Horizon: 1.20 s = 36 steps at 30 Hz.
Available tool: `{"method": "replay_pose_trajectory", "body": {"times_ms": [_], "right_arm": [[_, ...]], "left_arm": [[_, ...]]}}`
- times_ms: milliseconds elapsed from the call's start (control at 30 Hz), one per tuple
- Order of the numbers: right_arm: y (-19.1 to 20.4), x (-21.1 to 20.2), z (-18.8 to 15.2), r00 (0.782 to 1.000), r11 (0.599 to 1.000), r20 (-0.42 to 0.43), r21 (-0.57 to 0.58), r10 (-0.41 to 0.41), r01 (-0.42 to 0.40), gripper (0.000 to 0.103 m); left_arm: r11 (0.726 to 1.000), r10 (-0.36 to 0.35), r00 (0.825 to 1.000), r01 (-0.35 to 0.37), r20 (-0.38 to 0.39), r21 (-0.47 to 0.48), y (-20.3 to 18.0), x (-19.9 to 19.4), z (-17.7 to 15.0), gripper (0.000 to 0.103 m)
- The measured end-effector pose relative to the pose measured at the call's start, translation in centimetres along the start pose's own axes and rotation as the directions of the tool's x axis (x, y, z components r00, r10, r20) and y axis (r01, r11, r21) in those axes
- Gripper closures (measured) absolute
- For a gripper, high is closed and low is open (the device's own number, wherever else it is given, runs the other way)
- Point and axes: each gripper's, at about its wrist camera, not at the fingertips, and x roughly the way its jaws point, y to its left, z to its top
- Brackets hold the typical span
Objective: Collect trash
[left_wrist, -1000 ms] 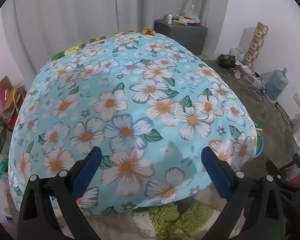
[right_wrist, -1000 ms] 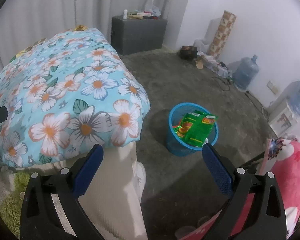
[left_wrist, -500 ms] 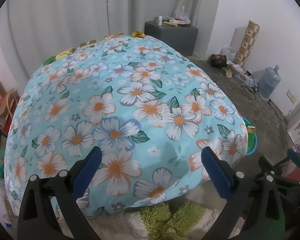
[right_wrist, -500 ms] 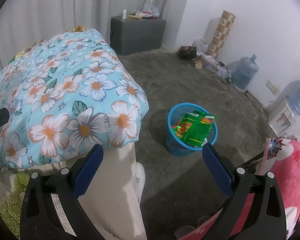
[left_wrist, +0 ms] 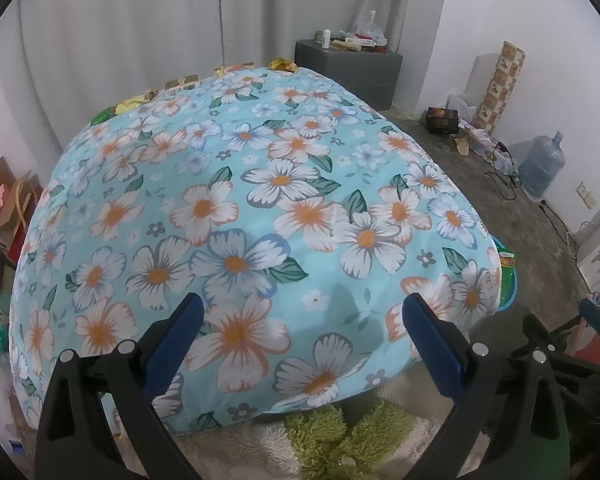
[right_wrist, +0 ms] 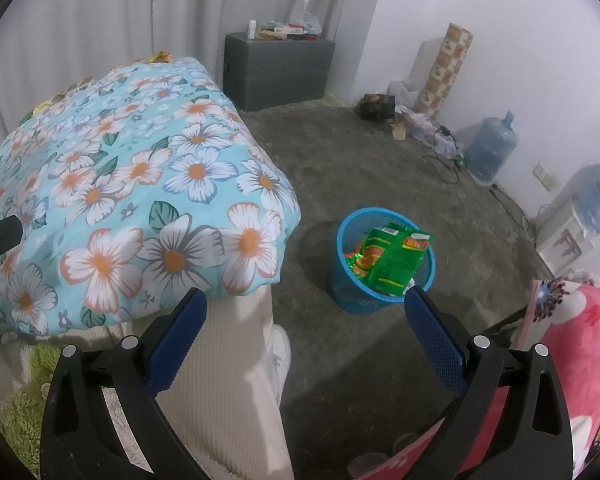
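Note:
A blue mesh trash basket (right_wrist: 350,282) stands on the floor to the right of the table, with a green snack bag (right_wrist: 394,260) sticking out of it. Its edge shows in the left wrist view (left_wrist: 507,298). Several wrappers lie along the table's far edge: a yellow one (left_wrist: 283,65), a brown one (left_wrist: 181,80) and a yellow-green one (left_wrist: 134,101). My left gripper (left_wrist: 300,322) is open and empty above the near part of the floral tablecloth (left_wrist: 260,208). My right gripper (right_wrist: 305,320) is open and empty, left of and nearer than the basket.
A grey cabinet (right_wrist: 278,70) with bottles stands at the back wall. A water jug (right_wrist: 492,148), cables and a patterned roll (right_wrist: 444,70) are on the right. A pink floral blanket (right_wrist: 580,344) is at the near right. Paper bags (left_wrist: 12,208) stand left of the table.
The left wrist view has drawn back and shifted slightly, so the table sits a little farther away and lower. The right gripper has barely moved. Both stay open.

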Motion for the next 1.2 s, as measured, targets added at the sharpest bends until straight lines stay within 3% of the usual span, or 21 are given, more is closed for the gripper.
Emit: {"method": "replay_pose_trajectory", "body": {"times_ms": [1200], "right_arm": [[0.43,0.00,0.01,1.000,1.000,-0.003,0.001,0.004,-0.004,0.008]], "left_arm": [[1.000,0.015,1.000,-0.015,-0.012,-0.006,0.33,0.48,-0.33,0.006]]}}
